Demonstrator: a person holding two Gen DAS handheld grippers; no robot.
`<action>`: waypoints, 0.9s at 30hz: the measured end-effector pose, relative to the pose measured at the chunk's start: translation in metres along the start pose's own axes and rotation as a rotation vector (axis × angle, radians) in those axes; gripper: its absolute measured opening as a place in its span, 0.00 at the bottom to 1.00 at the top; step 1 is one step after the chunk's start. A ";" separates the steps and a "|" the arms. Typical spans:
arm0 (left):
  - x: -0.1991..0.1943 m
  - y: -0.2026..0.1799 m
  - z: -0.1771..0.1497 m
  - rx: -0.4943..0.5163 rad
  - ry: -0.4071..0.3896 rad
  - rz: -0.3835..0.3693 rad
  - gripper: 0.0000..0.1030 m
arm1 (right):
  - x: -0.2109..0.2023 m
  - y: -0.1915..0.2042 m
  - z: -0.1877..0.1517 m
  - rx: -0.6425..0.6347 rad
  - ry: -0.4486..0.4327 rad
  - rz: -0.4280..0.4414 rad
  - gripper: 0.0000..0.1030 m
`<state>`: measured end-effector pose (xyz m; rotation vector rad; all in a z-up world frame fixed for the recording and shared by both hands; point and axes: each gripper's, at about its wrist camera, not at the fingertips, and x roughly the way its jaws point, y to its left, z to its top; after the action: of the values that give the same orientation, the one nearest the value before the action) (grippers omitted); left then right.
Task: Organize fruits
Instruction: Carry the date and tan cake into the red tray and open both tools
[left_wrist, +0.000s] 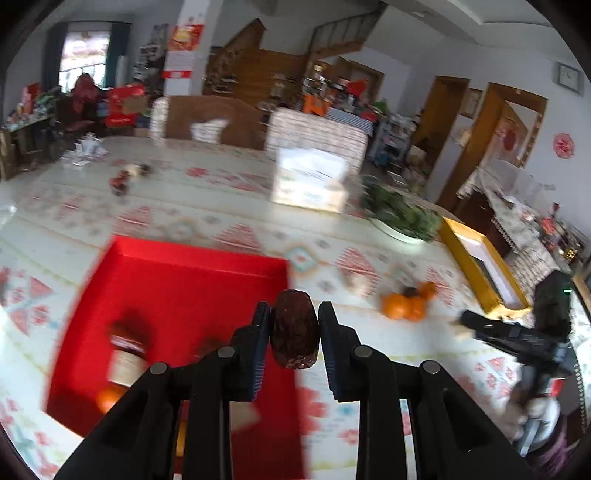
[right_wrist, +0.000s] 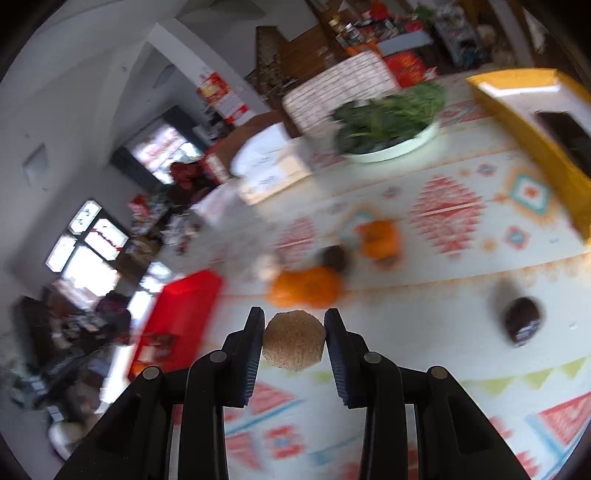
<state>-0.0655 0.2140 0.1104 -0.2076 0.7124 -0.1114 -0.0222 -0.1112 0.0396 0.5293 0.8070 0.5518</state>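
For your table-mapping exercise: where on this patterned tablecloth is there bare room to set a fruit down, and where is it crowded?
Free: the cloth between the red tray and the tissue box, and the stretch between the oranges and the yellow box. Crowded: around the oranges, and the near end of the tray's floor, where fruits already lie.

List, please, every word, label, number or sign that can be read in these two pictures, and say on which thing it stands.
None can be read.
White carton: print too blurred.
Red wall ornament: its sign is not readable.
Wall clock: numbers too small.
Dark wrapped fruit: label too blurred.
Red posters on the pillar: blurred.
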 end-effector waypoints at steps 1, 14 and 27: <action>-0.001 0.009 0.004 -0.002 -0.003 0.016 0.25 | 0.001 0.009 0.001 -0.005 0.007 0.016 0.36; 0.037 0.119 0.015 -0.153 0.082 0.082 0.25 | 0.111 0.174 -0.032 -0.283 0.195 0.049 0.36; 0.049 0.147 0.010 -0.236 0.108 0.033 0.37 | 0.191 0.210 -0.062 -0.437 0.261 -0.135 0.38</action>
<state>-0.0181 0.3504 0.0533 -0.4179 0.8365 -0.0059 -0.0149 0.1792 0.0368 -0.0005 0.9287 0.6575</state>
